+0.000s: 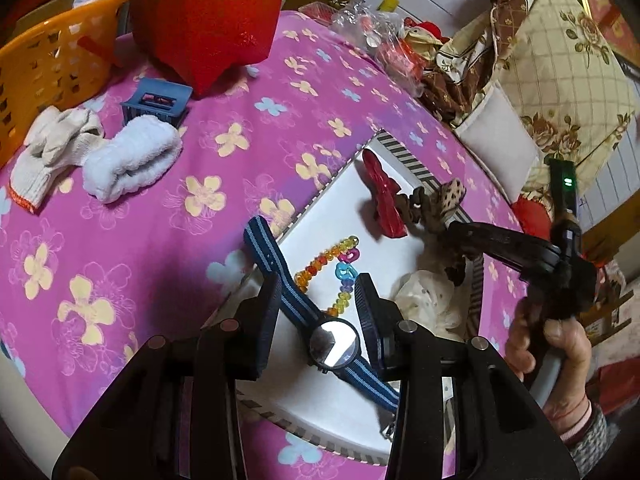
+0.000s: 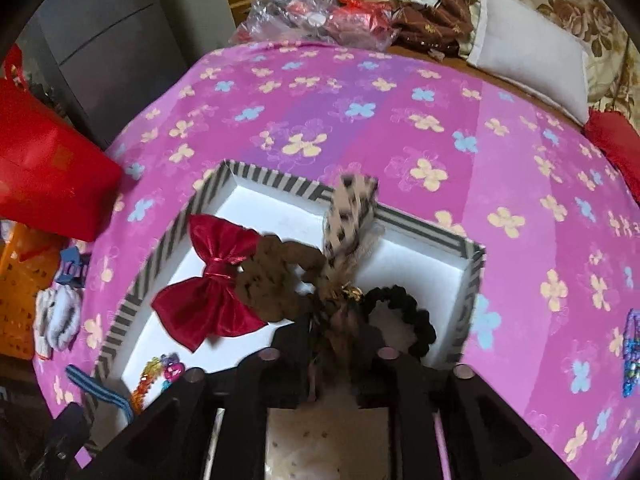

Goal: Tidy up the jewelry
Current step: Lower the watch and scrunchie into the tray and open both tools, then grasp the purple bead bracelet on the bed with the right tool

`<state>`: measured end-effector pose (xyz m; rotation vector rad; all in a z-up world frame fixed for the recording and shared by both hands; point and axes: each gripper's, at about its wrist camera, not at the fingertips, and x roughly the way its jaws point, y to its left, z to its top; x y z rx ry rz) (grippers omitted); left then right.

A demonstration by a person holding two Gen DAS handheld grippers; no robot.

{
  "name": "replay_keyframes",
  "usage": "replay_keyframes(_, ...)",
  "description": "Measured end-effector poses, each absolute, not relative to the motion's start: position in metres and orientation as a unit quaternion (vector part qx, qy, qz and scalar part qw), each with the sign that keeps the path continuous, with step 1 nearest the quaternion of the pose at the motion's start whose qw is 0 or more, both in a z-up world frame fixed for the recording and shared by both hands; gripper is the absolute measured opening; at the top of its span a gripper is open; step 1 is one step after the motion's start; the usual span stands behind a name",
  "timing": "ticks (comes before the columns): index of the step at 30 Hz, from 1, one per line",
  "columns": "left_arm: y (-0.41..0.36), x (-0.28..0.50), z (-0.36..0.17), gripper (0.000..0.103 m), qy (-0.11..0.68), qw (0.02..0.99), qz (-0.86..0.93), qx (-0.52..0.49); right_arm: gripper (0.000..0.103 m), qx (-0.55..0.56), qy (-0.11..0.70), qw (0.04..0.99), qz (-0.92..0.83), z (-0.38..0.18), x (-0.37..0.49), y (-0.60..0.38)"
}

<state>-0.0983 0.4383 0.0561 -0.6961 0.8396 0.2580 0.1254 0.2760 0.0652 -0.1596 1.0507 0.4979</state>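
A white box with a striped rim (image 1: 404, 156) (image 2: 280, 178) sits on the pink flowered cloth. In it lie a red bow (image 1: 384, 196) (image 2: 212, 280), a brown scrunchie (image 2: 268, 280), a black scrunchie (image 2: 404, 308), a coloured bead bracelet (image 1: 332, 256) (image 2: 156, 376) and a blue-strapped watch (image 1: 333, 345). One watch strap leans out over the rim. My left gripper (image 1: 318, 300) hovers open above the watch, its fingers in front of the strap. My right gripper (image 2: 336, 336) (image 1: 456, 236) stands open over the box. A blurred leopard-print hair tie (image 2: 352, 216) (image 1: 452, 192) hangs between its fingers.
An orange basket (image 1: 52, 56), a red bag (image 1: 208, 12), white gloves (image 1: 52, 152), a rolled towel (image 1: 132, 156) and a small blue crate (image 1: 158, 102) lie left of the box. Plastic bags (image 1: 372, 28) and pillows (image 1: 560, 72) crowd the far side. A sequinned piece (image 2: 632, 352) lies right.
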Motion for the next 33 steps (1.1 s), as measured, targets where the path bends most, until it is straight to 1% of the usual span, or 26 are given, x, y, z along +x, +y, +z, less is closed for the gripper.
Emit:
replay_keyframes(2,0.437,-0.097,0.056,0.037,0.399,0.846,0.12,-0.332,0.04,-0.073,0.482,0.84,0.237,0.077,0.121,0.27)
replay_keyframes(10,0.43,-0.095,0.062,0.038,0.39,0.852,0.123,-0.327,0.04,-0.06,0.462,0.851,0.242,0.112,0.098,0.227)
replay_keyframes(15,0.421,-0.089,0.063,0.038,0.396,0.853,0.12,-0.318,0.042,-0.051,0.46,0.858,0.222,0.113,0.075,0.159)
replay_keyframes(20,0.401,-0.083,0.068,0.038,0.398,0.861,0.104,-0.3,0.042,-0.017,0.475,0.865,0.163,0.099,0.057,0.06)
replay_keyframes(25,0.353,-0.076,0.079,0.038,0.4,0.876,0.067,-0.259,0.042,0.037,0.495,0.864,0.089,0.08,0.049,-0.043)
replay_keyframes(27,0.331,-0.073,0.081,0.042,0.402,0.882,0.048,-0.24,0.042,0.048,0.497,0.863,0.071,0.075,0.045,-0.069)
replay_keyframes(28,0.318,-0.072,0.082,0.046,0.402,0.886,0.036,-0.228,0.042,0.054,0.498,0.863,0.063,0.071,0.043,-0.082)
replay_keyframes(33,0.241,-0.062,0.074,0.046,0.428,0.891,-0.02,-0.153,0.042,0.082,0.5,0.861,0.049,0.058,0.038,-0.125)
